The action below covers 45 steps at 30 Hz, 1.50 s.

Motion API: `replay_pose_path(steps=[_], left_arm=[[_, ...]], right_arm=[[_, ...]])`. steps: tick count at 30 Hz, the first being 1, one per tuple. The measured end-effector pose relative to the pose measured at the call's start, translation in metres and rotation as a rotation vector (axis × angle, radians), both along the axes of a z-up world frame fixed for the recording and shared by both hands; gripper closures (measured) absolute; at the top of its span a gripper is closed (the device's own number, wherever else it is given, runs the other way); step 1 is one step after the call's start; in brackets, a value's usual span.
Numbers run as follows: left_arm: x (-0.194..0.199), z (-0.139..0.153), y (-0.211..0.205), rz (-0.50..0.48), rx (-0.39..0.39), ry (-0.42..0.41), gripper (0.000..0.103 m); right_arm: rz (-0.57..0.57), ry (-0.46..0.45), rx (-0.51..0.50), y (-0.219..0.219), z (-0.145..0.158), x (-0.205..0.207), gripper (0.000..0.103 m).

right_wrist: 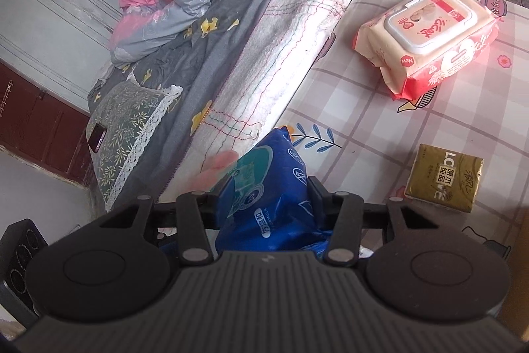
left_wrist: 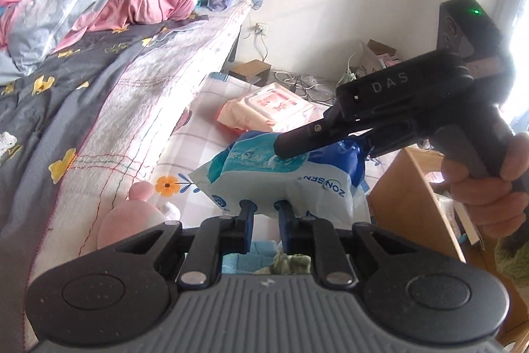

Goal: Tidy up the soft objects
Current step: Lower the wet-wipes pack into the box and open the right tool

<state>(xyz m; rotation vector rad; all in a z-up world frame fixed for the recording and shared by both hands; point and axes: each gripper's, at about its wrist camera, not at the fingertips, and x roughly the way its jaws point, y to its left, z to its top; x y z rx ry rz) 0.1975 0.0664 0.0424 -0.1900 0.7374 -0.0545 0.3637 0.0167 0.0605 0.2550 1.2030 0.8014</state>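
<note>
Blue-white soft pack (left_wrist: 284, 174) pinched by left hand-held gripper (left_wrist: 266, 205) and right hand-held gripper (right_wrist: 264, 187) | step: lifting off table (right_wrist: 363, 128) | next: carry level, keep both grips.

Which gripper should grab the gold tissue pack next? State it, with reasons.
Right, probably. The gold tissue pack lies close beside the right gripper; the left wrist view misses it. Right and left gripper both clamp the blue pack, so release first.
</note>
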Motion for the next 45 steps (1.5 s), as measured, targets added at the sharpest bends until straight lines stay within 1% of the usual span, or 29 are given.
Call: replay_pose_path(steps=[3,8,12,15,18,21,24,25,26,28,29,30,31,32,33,35,37,39,40,42,45], left_arm=[[-0.004,0.010,-0.015,-0.028,0.007,-0.024,0.091],[-0.010,0.027,-0.059,-0.108,0.034,-0.062,0.091],[-0.006,0.036,-0.103,-0.190,0.059,-0.089,0.091],[-0.001,0.039,-0.137,-0.254,0.059,-0.089,0.091],[0.004,0.036,-0.174,-0.327,0.065,-0.087,0.091],[0.011,0.024,-0.211,-0.400,0.073,-0.058,0.091],[0.019,0.002,-0.240,-0.455,0.127,-0.027,0.084],[0.020,-0.005,-0.246,-0.461,0.147,-0.012,0.078],[0.021,-0.012,-0.249,-0.464,0.161,0.000,0.072],[0.020,-0.022,-0.248,-0.466,0.162,0.015,0.065],[0.020,-0.024,-0.246,-0.465,0.161,0.020,0.065],[0.018,-0.024,-0.243,-0.465,0.161,0.022,0.065],[0.015,-0.023,-0.240,-0.464,0.162,0.019,0.065],[0.012,-0.022,-0.237,-0.461,0.164,0.013,0.063],[0.010,-0.018,-0.232,-0.454,0.167,0.004,0.062],[0.004,-0.013,-0.223,-0.445,0.168,-0.012,0.060],[-0.004,-0.004,-0.216,-0.440,0.166,-0.027,0.057],[-0.010,0.000,-0.207,-0.433,0.168,-0.037,0.055],[-0.012,0.001,-0.202,-0.428,0.168,-0.035,0.054],[-0.017,0.001,-0.195,-0.418,0.163,-0.024,0.053],[-0.022,-0.003,-0.185,-0.411,0.155,0.000,0.053]], right_arm=[[-0.035,-0.014,0.024,-0.023,0.011,-0.013,0.057],[-0.111,-0.046,0.055,-0.073,0.030,-0.038,0.057],[-0.198,-0.083,0.079,-0.126,0.045,-0.060,0.057],[-0.279,-0.106,0.091,-0.173,0.053,-0.076,0.057],[-0.370,-0.122,0.093,-0.222,0.053,-0.097,0.057],[-0.462,-0.125,0.090,-0.268,0.044,-0.117,0.057],[-0.549,-0.122,0.067,-0.304,0.025,-0.135,0.057],[-0.576,-0.114,0.062,-0.314,0.015,-0.140,0.056],[-0.596,-0.097,0.057,-0.322,0.004,-0.143,0.056],[-0.622,-0.042,0.012,-0.336,-0.027,-0.148,0.056],[-0.630,-0.006,-0.001,-0.339,-0.042,-0.148,0.056],[-0.632,0.041,-0.014,-0.341,-0.058,-0.148,0.054],[-0.644,0.064,-0.065,-0.342,-0.070,-0.149,0.055],[-0.642,0.089,-0.093,-0.344,-0.080,-0.150,0.056],[-0.643,0.103,-0.095,-0.346,-0.088,-0.152,0.056],[-0.643,0.121,-0.091,-0.349,-0.093,-0.155,0.056],[-0.636,0.099,-0.118,-0.347,-0.089,-0.161,0.056],[-0.618,0.070,-0.167,-0.344,-0.082,-0.166,0.054],[-0.609,0.058,-0.188,-0.342,-0.080,-0.168,0.053],[-0.587,0.050,-0.238,-0.337,-0.078,-0.169,0.046],[-0.559,0.077,-0.280,-0.329,-0.087,-0.171,0.044]])
